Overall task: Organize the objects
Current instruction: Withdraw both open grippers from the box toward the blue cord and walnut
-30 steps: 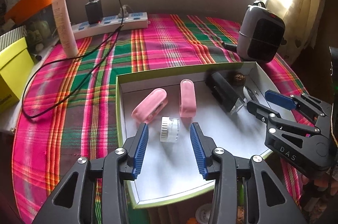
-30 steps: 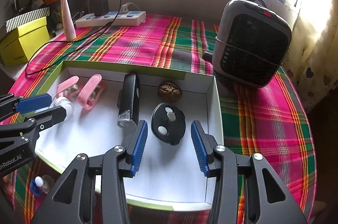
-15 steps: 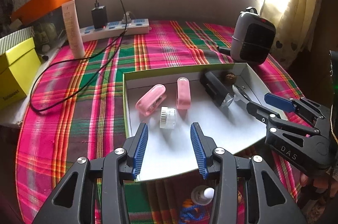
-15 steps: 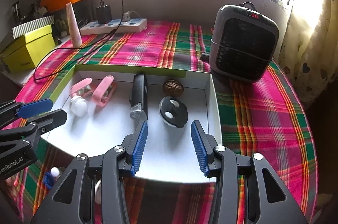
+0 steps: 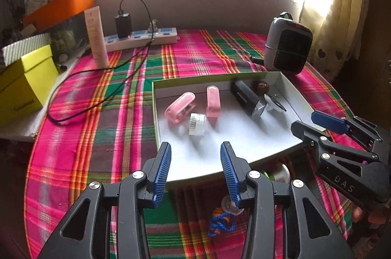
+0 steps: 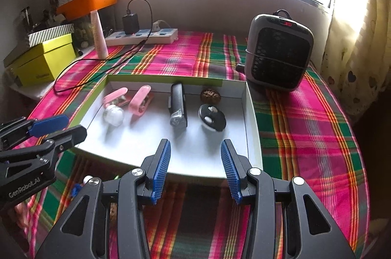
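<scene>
A shallow white box with a green rim [image 5: 154,112] [image 6: 251,117] lies on the plaid cloth. In it are two pink clips [image 5: 180,107] [image 5: 213,100], a small clear jar [image 5: 197,124] [image 6: 113,114], a black flashlight [image 5: 248,98] [image 6: 178,104], a walnut [image 5: 262,87] [image 6: 210,95] and a round black piece [image 6: 212,118]. My left gripper [image 5: 195,170] is open and empty above the box's near edge. My right gripper [image 6: 195,168] is open and empty at the near right part of the box; it also shows in the left wrist view [image 5: 312,123].
A grey heater [image 6: 278,51] stands behind the box's right corner. A power strip with charger and cable [image 5: 141,38], a pink tube [image 5: 96,35] and a yellow box [image 5: 23,83] are at the back left. Small items with blue cord [image 5: 222,222] lie in front of the box.
Both grippers have pulled back and up from the box, so it looks smaller and farther. Items in front of the box have come into view. Both grippers stay open.
</scene>
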A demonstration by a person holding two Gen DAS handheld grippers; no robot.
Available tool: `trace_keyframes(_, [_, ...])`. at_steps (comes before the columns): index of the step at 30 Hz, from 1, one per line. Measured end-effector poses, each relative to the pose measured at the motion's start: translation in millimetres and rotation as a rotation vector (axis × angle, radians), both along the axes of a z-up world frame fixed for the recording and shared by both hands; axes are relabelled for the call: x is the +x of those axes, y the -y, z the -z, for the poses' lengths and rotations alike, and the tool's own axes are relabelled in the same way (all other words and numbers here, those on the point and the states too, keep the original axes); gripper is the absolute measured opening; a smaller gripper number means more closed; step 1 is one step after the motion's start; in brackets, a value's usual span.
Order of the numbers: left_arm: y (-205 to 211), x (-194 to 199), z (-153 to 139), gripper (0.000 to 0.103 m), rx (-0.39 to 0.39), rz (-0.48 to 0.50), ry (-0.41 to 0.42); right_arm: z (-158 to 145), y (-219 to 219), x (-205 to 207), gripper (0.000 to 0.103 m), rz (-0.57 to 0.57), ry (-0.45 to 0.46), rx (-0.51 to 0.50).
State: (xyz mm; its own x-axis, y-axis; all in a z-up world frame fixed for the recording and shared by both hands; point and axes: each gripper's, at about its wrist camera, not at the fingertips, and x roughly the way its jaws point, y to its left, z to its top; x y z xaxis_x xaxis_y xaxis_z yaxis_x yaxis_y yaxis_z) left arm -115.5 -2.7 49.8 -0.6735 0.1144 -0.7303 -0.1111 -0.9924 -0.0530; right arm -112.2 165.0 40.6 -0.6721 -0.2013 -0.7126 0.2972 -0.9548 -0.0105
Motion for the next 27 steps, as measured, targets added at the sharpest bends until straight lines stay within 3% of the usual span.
trace_keyframes(13, [1, 28, -5, 0.041, 0.009, 0.010, -0.028, -1, -4, 25, 0.044, -0.008, -0.010, -0.018])
trace_keyframes(27, [13, 51, 16, 0.043, 0.061, 0.017, 0.024, 13, -7, 51, 0.044, -0.027, 0.016, -0.039])
